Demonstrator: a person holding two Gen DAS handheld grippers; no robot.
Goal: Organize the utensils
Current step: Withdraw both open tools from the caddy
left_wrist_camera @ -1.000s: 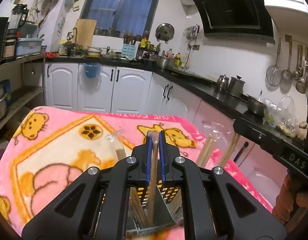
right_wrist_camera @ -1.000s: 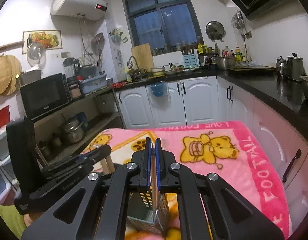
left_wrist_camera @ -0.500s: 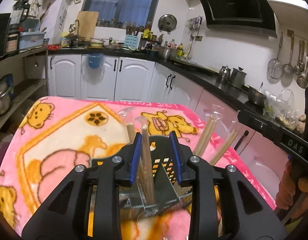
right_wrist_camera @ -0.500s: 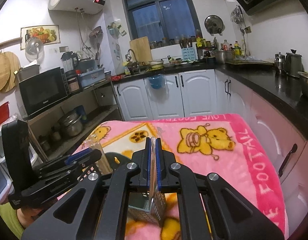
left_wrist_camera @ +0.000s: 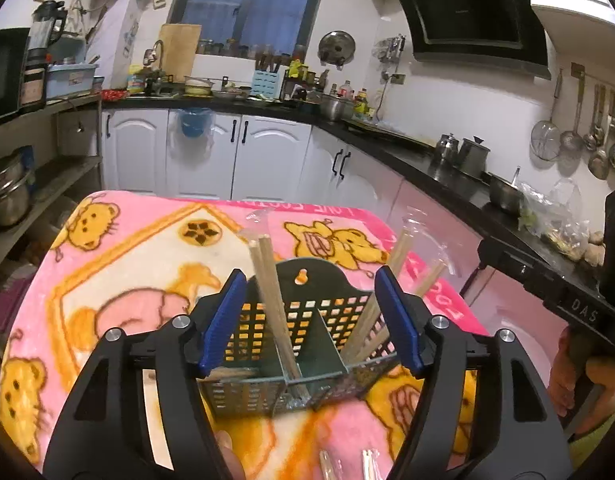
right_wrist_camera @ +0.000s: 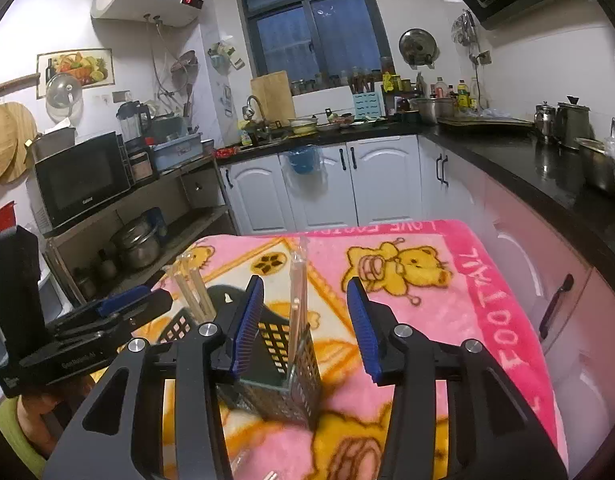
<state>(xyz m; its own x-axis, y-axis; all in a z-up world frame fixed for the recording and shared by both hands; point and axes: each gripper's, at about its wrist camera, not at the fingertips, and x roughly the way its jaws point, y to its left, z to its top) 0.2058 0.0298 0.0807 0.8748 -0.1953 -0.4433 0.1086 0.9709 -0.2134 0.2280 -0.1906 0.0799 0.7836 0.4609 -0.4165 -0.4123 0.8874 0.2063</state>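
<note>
1. A pink bear-print blanket covers the counter.
2. A dark perforated utensil holder stands on it, holding wrapped chopsticks upright in its compartments.
3. The left gripper has just been opening; its jaws stand apart, gripping nothing.
4. The right gripper has likewise just been opening, its jaws clear of the wrapped pair standing between them.

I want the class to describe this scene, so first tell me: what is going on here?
A person holds a gripper in each hand over a dark perforated utensil caddy on a pink bear blanket. Wrapped chopstick pairs stand in its compartments. The left gripper has just been opening around one pair; the right gripper has just been opening around another. Neither presses its chopsticks now. More wrapped pairs lie on the blanket nearby.
</note>
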